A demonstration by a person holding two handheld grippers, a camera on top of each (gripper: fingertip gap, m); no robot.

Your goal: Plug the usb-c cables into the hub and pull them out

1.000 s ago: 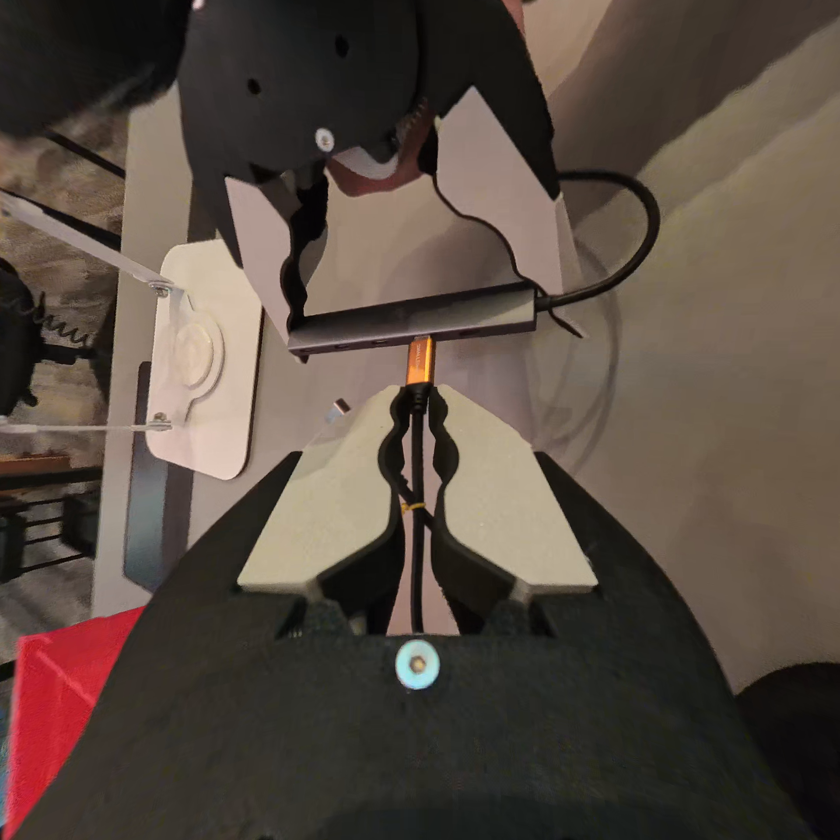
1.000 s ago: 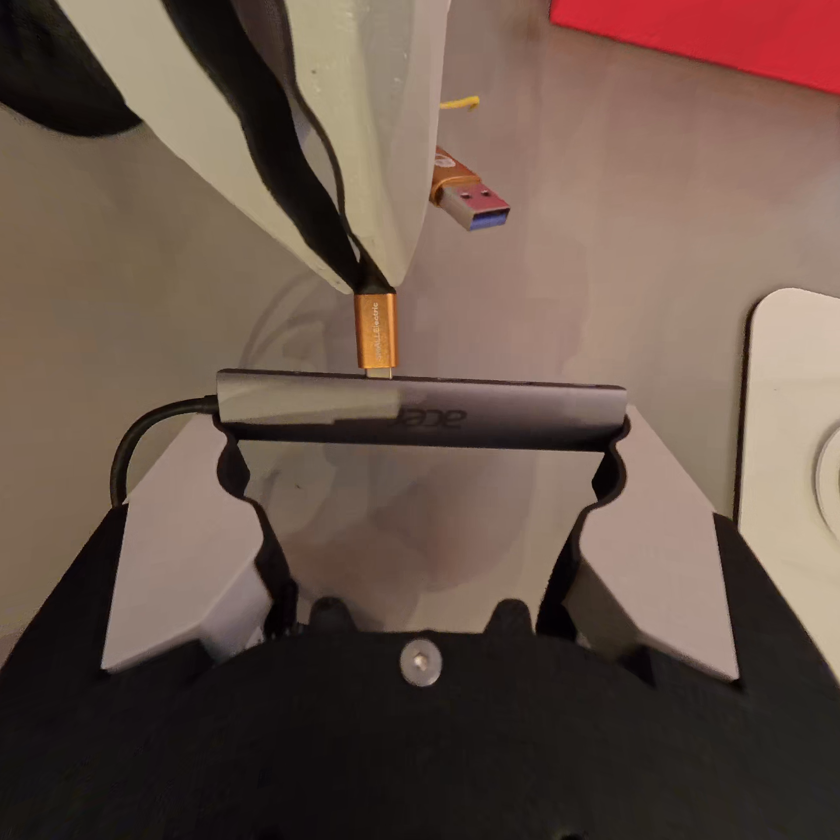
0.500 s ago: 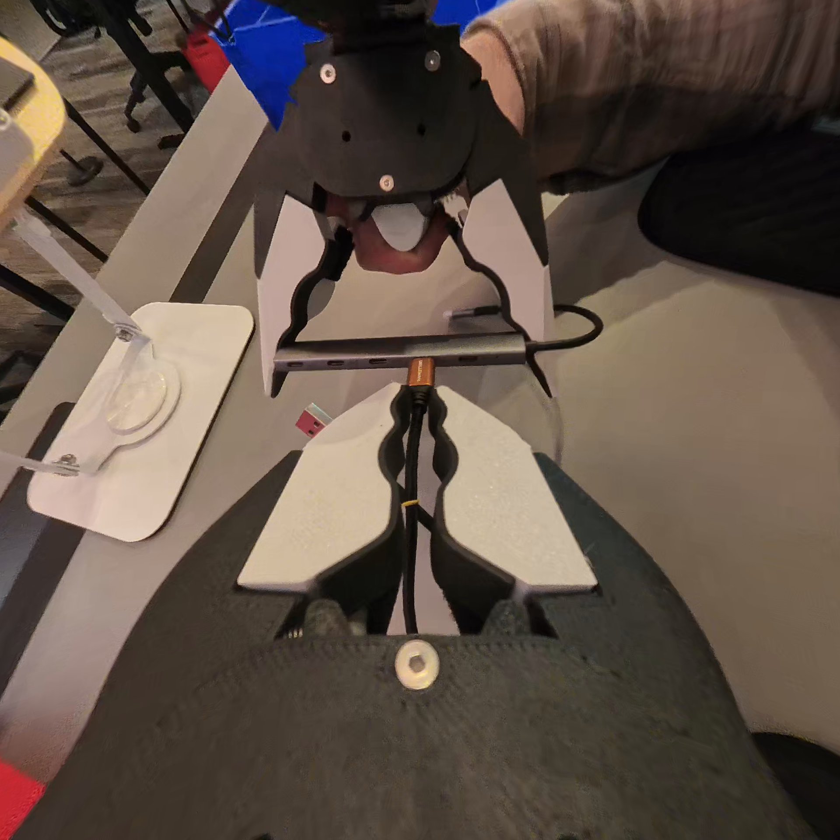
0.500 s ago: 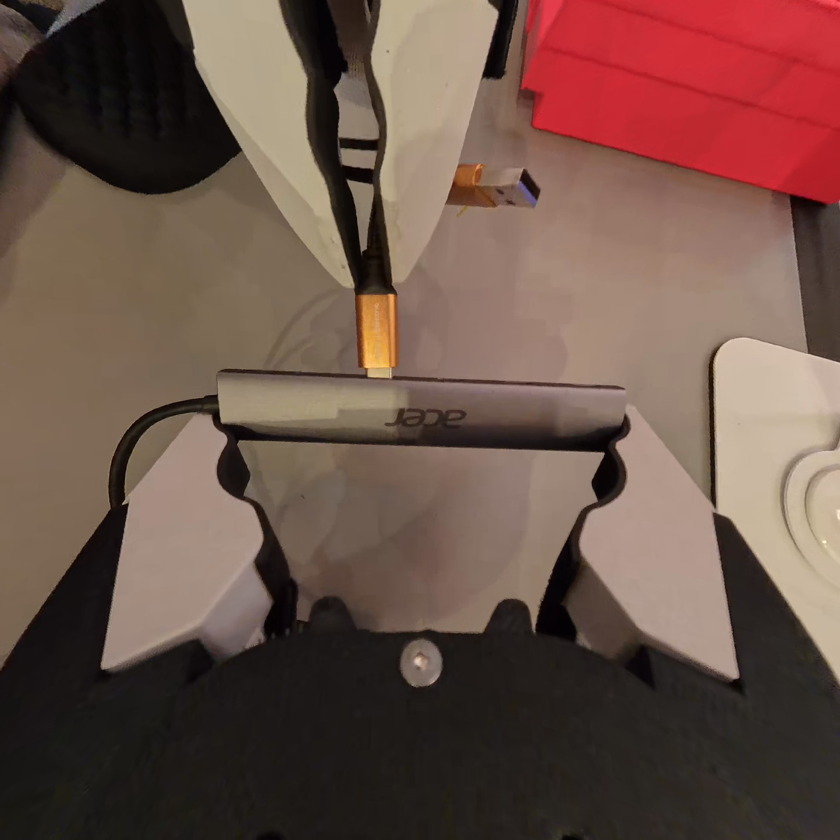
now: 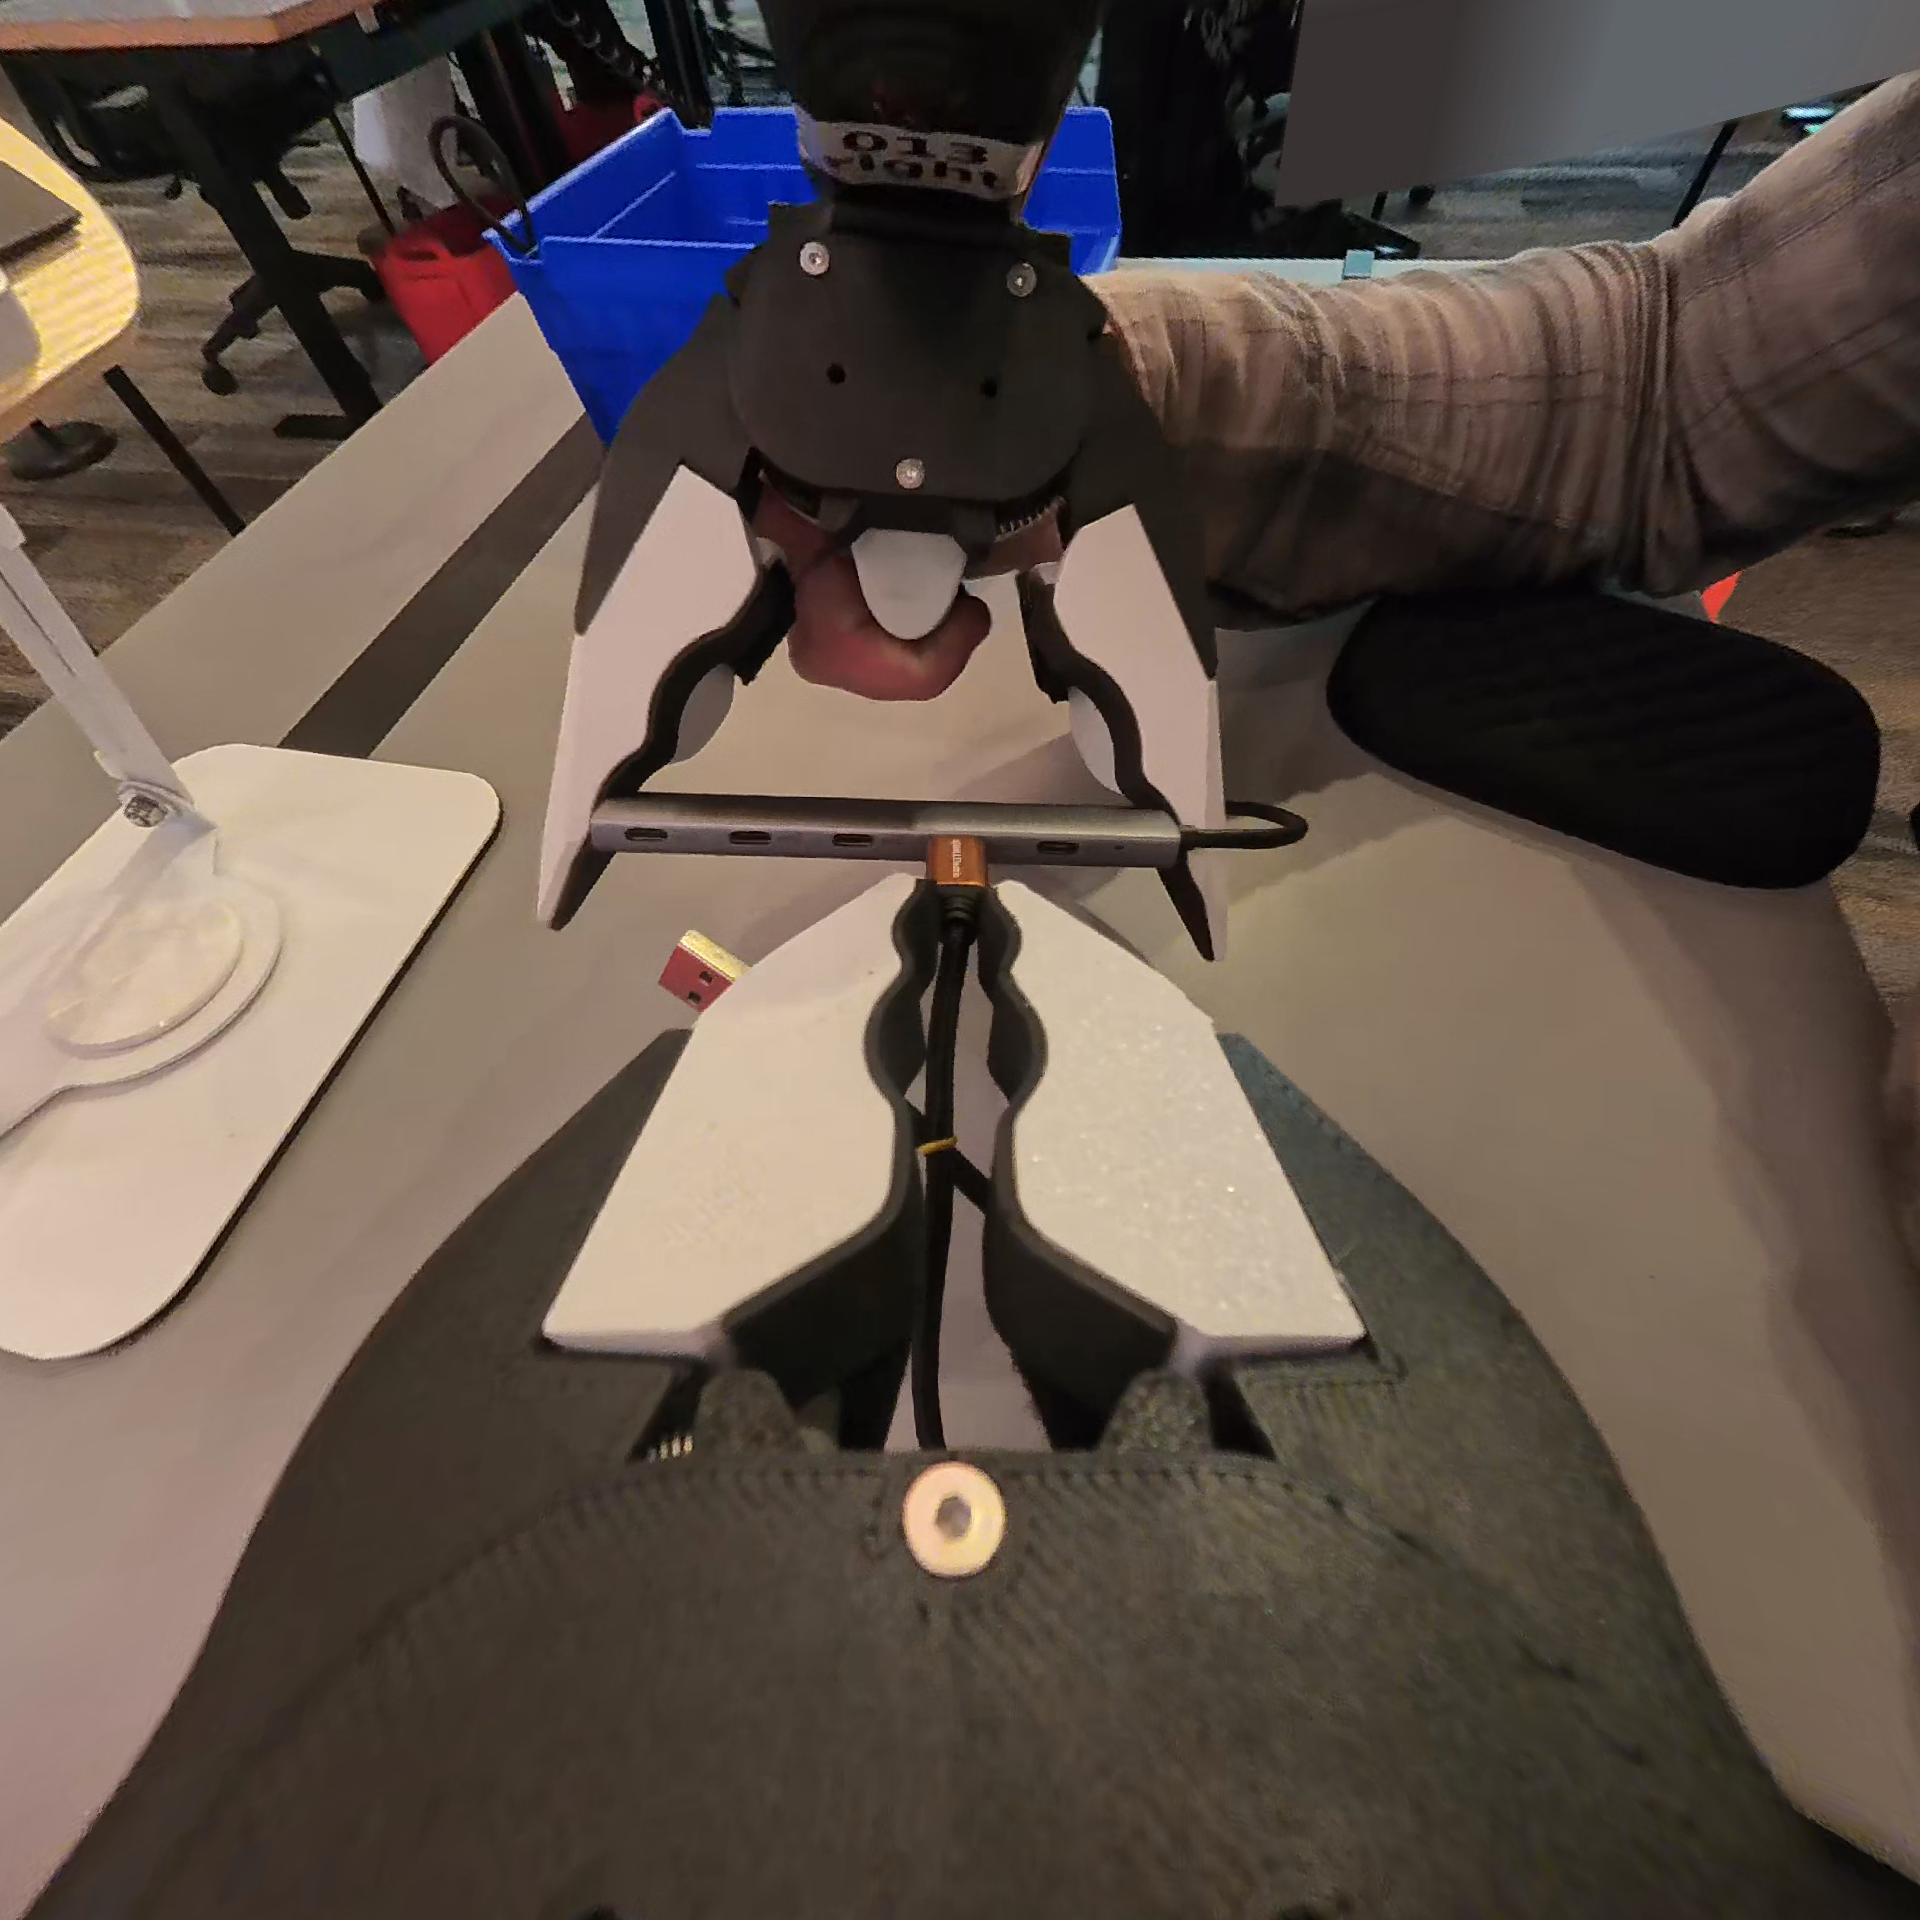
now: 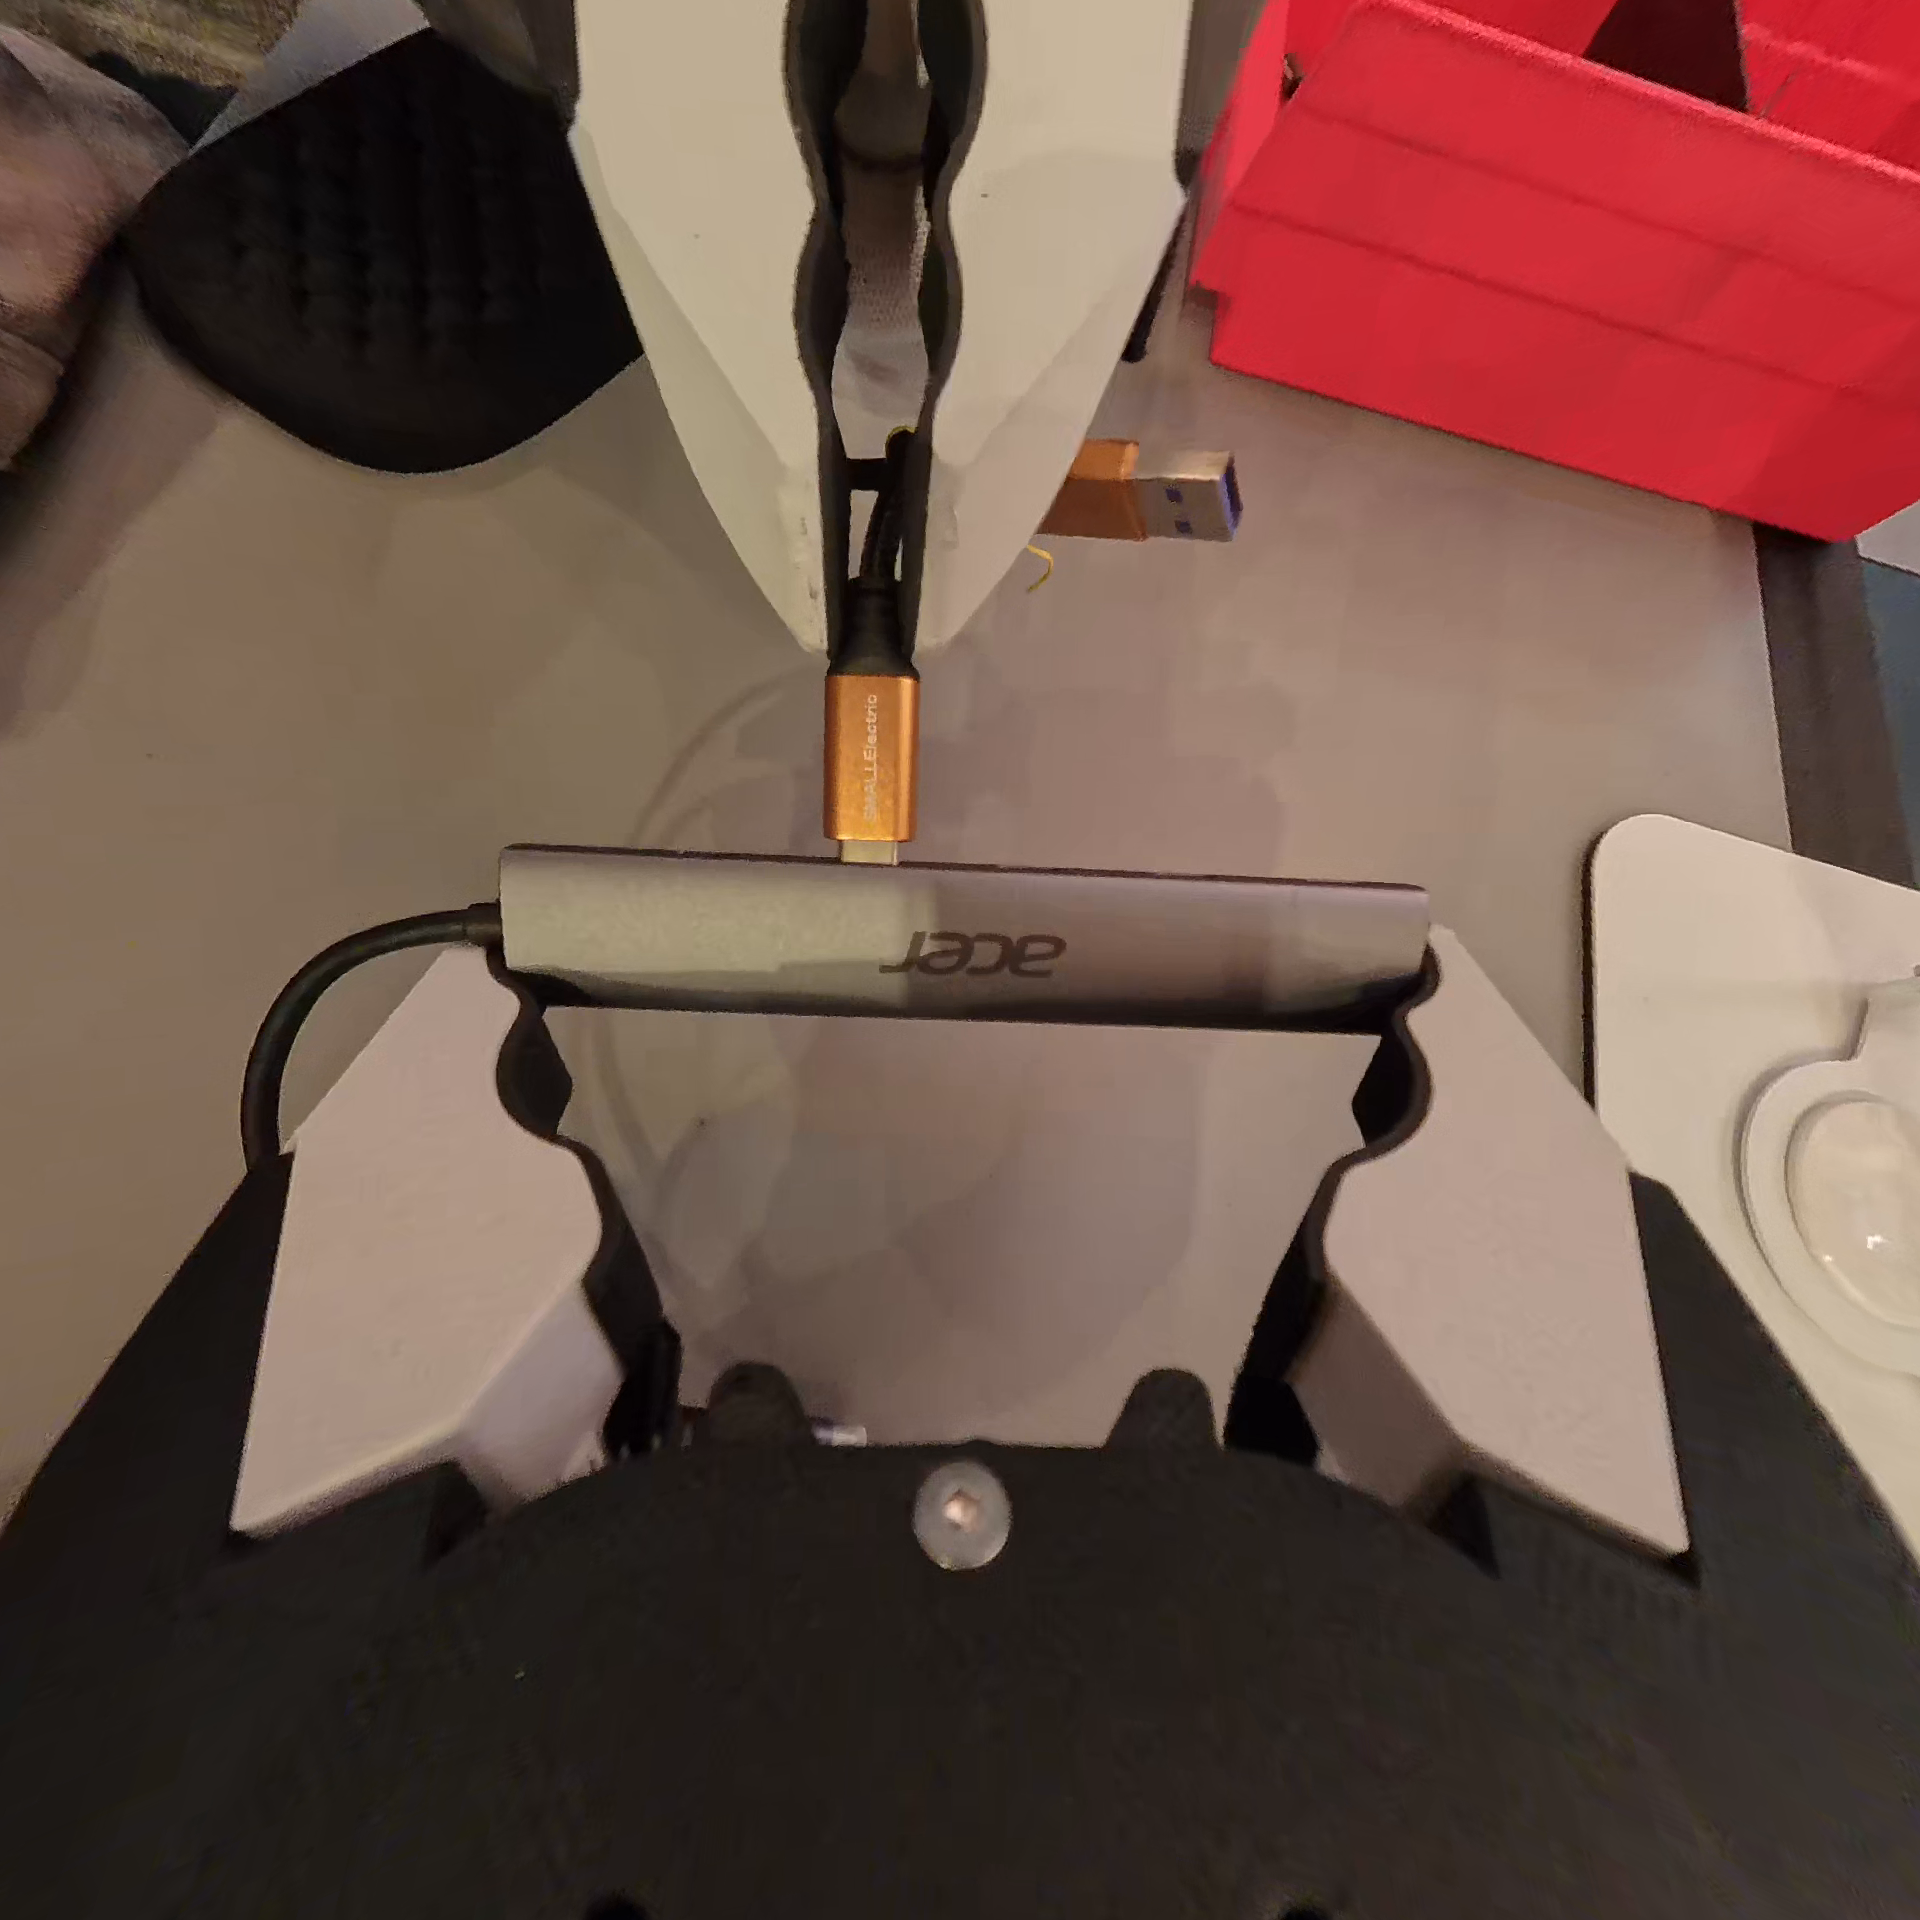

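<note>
Grey matte tabletop point(image 5: 1507, 1091), smooth, lit warm; office floor with chair legs beyond its far edge.

Hub point(image 6: 961, 930): slim grey metal bar, rounded ends, row of oval ports along one long face, short black lead leaving one end in a curve. Held off the table, level, spanning the right gripper point(image 6: 961, 977); jaws wide apart, one fingertip pressed on each end of the bar.

Usb-c cable point(image 5: 940, 1091): black braided cord, copper-coloured metal plug shell point(image 6: 871, 767), silver tip seated in a port of the hub, second from the lead end. Left gripper point(image 5: 951, 904): jaws narrow, pinched on the black strain relief just behind the shell; cord runs back between the wavy black inner pads.

Fingers point(image 5: 1122, 1143): pale, flat, grainy faces tapering to points, on black textured bodies.

Second plug point(image 6: 1143, 490): copper shell, broad silver USB-A tip, hanging beside the left gripper's fingers.

Stand base point(image 5: 208, 997): white rounded slab with clear disc and angled arm, at the table's side edge.

Red bin point(image 6: 1579, 249) and blue bin point(image 5: 665, 260): ribbed plastic, at opposite ends.

Black mesh pad point(image 5: 1600, 738) under a sleeve point(image 5: 1507, 416).

Bare tabletop under and around the hub.
</note>
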